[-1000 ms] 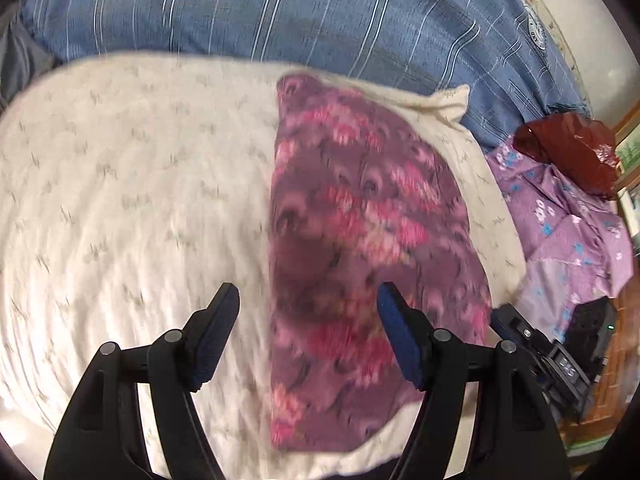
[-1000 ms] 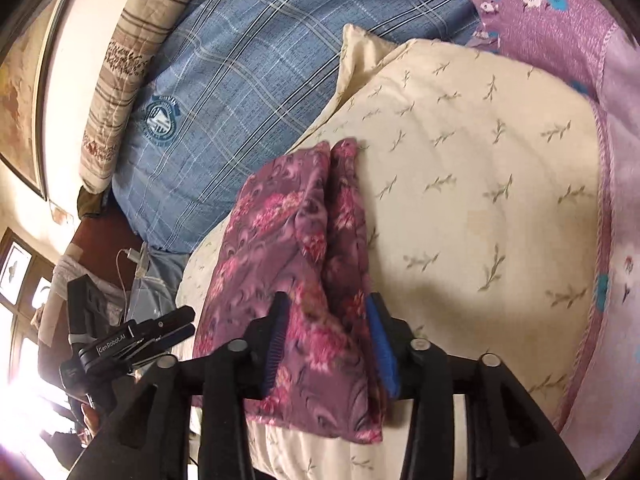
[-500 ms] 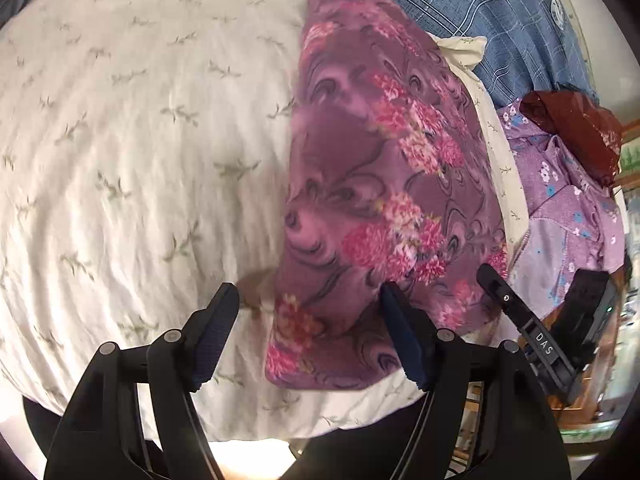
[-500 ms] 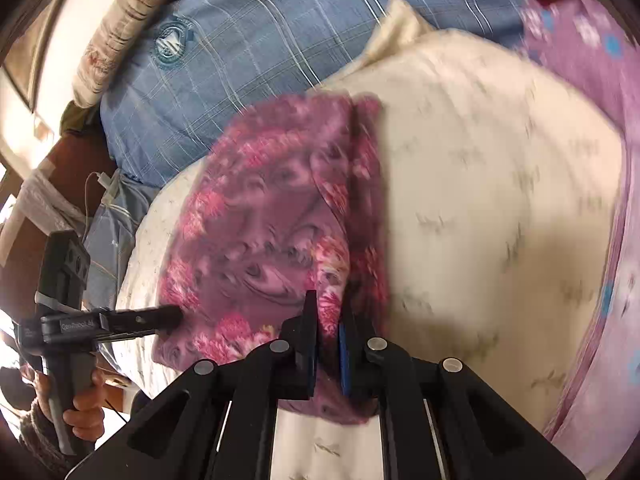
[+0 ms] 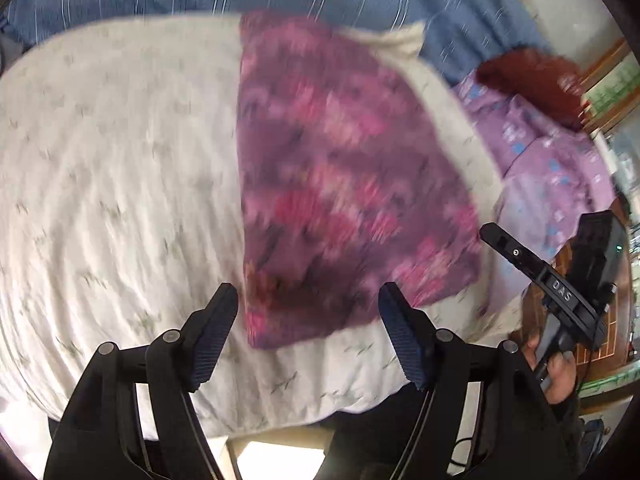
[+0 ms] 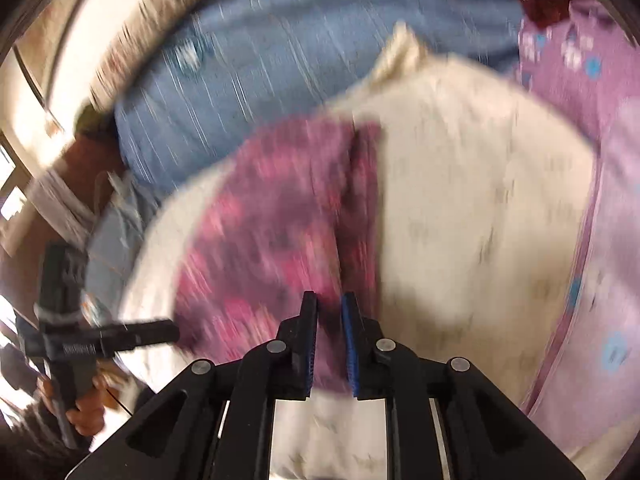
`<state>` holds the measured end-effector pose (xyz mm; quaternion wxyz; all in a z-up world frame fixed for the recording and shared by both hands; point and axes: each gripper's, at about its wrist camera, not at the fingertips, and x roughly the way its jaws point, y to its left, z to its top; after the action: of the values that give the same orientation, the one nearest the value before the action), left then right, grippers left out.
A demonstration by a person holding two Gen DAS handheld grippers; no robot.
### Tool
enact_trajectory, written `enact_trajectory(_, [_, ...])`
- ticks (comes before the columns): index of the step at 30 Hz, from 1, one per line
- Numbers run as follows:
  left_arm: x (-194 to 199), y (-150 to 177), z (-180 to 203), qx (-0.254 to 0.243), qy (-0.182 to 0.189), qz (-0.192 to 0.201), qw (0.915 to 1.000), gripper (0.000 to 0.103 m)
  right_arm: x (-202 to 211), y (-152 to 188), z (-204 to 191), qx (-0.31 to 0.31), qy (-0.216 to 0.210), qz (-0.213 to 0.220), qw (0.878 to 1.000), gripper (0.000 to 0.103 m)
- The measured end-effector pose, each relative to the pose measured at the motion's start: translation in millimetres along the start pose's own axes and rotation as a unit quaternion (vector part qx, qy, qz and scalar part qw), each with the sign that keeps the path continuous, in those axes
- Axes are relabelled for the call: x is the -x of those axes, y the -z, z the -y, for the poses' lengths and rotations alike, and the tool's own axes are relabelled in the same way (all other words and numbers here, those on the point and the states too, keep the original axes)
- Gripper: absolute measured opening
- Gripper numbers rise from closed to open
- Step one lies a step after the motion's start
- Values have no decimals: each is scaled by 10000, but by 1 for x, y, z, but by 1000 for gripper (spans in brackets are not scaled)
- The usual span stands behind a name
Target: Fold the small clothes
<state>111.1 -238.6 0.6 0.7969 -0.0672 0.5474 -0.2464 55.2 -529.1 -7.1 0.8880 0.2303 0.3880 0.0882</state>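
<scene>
Hovering over the cream pillow (image 5: 120,184), the left tool (image 5: 308,340) stands released, its pads wide apart with nothing gripped; the near edge of the purple floral cloth (image 5: 340,184) lies just ahead of it, between the lines of its two fingers, flat on the pillow. Everything is smeared with motion blur here. Off to that tool's right, the right tool shows as a black body held in the person's hand (image 5: 556,376), its tip at the cloth's right corner.

Over on the right wrist view, the right tool (image 6: 329,344) has its pads close together and the jaws are opening; the purple floral cloth (image 6: 272,240) sits directly in front, and its near edge seems to lie between the pads, though with the blur I cannot tell whether they press on it. A fold ridge runs away from the tool along the cloth. Left of this tool, the left tool (image 6: 160,330) reaches in toward the cloth's edge. Beyond the pillow lies blue striped bedding (image 6: 260,76); to the right, a lilac flowered fabric (image 6: 592,240).
</scene>
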Motion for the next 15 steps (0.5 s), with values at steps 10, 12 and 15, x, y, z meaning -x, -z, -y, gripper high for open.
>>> enact_trajectory(10, [-51,-128,-39,858,-93,117,9962,73,-96,-110,3,-434,150,-75,9989,38])
enact_trajectory(12, [-71,-145,-39,882,-184,6,9959,73,-128,-117,6,-529,157,-479,9973,38])
enact_trajectory(15, [-78,-149,-37,1023,135,-65,9946,67,-134,-123,2,-335,-191,-468,9982,6])
